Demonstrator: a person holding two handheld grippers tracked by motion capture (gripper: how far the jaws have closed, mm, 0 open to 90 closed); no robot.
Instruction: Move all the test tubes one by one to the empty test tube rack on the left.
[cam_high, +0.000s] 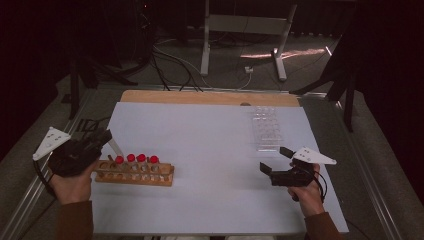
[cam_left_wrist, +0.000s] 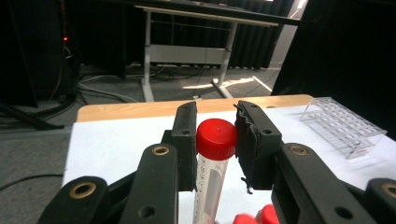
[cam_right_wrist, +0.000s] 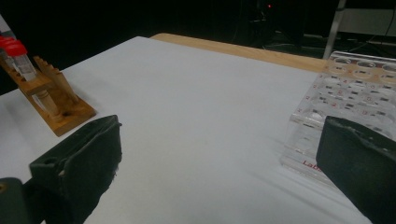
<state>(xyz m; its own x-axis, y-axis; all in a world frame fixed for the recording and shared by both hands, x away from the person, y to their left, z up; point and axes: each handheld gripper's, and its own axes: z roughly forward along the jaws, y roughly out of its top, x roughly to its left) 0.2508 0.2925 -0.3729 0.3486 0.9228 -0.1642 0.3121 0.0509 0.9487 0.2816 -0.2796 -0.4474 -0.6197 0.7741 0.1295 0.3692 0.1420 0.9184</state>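
White sheet covers a wooden table mid-frame in the high view; behind it a dim room with grey floor, loose cables and a white desk frame at top centre. At lower left the left gripper pinches a red-capped tube by its cap, just above the wooden rack holding four more red-capped tubes. At lower right the right gripper hovers with jaws spread wide, near a clear plastic rack in the upper right of the sheet.
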